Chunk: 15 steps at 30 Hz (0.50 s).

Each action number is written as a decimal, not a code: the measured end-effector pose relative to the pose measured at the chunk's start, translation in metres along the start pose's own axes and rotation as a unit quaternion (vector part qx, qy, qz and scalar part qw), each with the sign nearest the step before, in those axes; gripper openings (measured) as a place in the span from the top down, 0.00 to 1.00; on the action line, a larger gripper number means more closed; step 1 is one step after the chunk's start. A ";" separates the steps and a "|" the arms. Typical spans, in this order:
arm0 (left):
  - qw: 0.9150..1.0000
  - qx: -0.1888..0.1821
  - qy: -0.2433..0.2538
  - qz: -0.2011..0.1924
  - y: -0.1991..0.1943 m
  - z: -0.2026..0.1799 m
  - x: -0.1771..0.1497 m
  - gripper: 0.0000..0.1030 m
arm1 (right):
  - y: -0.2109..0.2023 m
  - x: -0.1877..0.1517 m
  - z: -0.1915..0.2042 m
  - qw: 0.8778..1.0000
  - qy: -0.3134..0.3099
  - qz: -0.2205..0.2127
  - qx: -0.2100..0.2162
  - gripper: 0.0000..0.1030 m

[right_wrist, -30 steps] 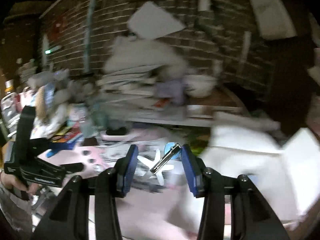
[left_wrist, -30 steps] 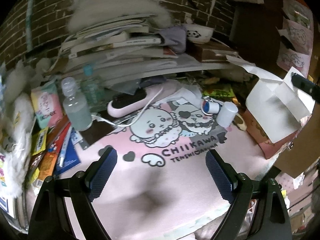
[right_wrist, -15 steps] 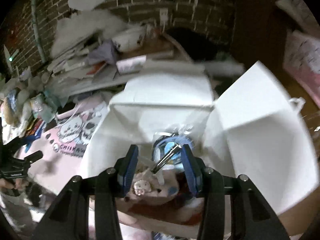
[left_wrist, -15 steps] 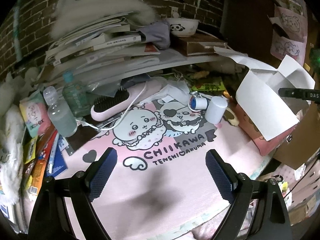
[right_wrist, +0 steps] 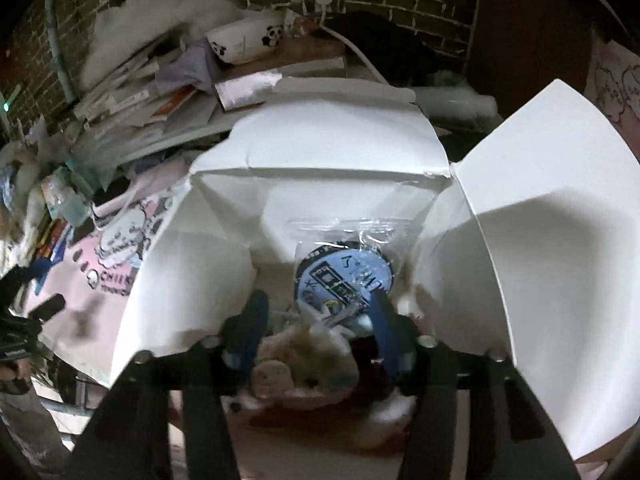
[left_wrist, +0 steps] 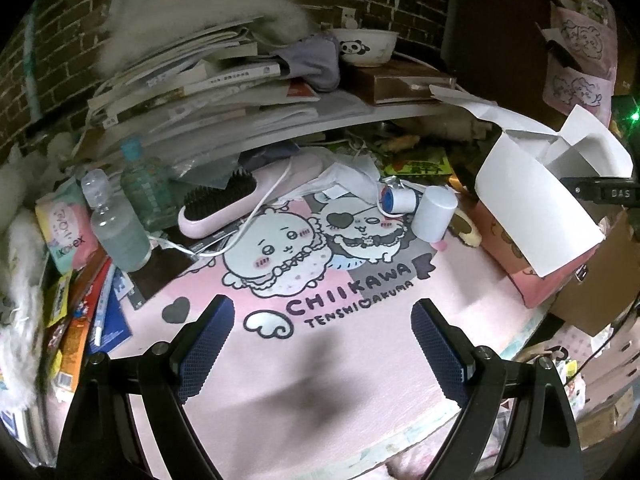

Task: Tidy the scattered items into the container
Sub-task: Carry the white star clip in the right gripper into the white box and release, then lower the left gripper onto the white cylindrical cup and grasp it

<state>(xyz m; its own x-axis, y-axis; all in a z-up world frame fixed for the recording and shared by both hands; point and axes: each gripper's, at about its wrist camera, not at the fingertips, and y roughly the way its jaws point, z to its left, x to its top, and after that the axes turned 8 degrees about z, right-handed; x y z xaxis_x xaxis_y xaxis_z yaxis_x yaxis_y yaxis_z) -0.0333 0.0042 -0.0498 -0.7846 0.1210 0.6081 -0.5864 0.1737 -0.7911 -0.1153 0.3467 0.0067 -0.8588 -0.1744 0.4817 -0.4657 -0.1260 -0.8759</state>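
Observation:
The container is a white cardboard box with open flaps (right_wrist: 340,148), also at the right of the left wrist view (left_wrist: 532,192). My right gripper (right_wrist: 318,320) is lowered inside the box, jaws apart, with a white star hair clip (right_wrist: 334,318) lying between them over a plush toy (right_wrist: 308,364) and a bagged blue round badge (right_wrist: 344,276). Whether the fingers still grip the clip is unclear. My left gripper (left_wrist: 320,348) is open and empty above the pink Chiikawa mat (left_wrist: 320,380). On the mat lie a white cap (left_wrist: 434,218) and a small blue-ended roll (left_wrist: 398,200).
A pink hairbrush (left_wrist: 224,204) with a white cable, two clear bottles (left_wrist: 116,228), tissue packs and booklets crowd the mat's left. A shelf with stacked books (left_wrist: 200,80) and a panda bowl (left_wrist: 364,46) stands behind. A brown carton (left_wrist: 592,296) sits at the right.
My right gripper carried the star clip from above the mat over to the box and down inside it; its jaws now stand wider. My left gripper drifted slightly, staying open.

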 end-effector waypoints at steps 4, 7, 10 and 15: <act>1.000 -0.015 0.009 0.004 0.010 -0.009 0.006 0.14 | -0.007 -0.001 0.002 0.999 0.011 -0.023 0.026 0.37; 0.999 -0.029 0.024 0.007 0.023 -0.021 0.016 0.14 | -0.022 -0.008 0.008 0.996 0.011 -0.071 0.055 0.20; 0.998 -0.046 0.041 0.006 0.036 -0.035 0.028 0.14 | -0.036 -0.019 0.017 0.989 0.001 -0.116 0.087 0.17; 0.995 -0.067 0.067 0.011 0.063 -0.061 0.050 0.14 | -0.049 -0.035 0.035 0.976 -0.009 -0.174 0.126 0.12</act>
<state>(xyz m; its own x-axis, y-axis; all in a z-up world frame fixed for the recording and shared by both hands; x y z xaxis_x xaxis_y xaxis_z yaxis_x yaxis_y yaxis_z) -0.0971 0.0804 -0.0651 -0.7572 0.2539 0.6018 -0.5309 0.2976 -0.7935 -0.0554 0.3242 0.0335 -0.6523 -0.0951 0.7520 -0.6597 -0.4174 -0.6250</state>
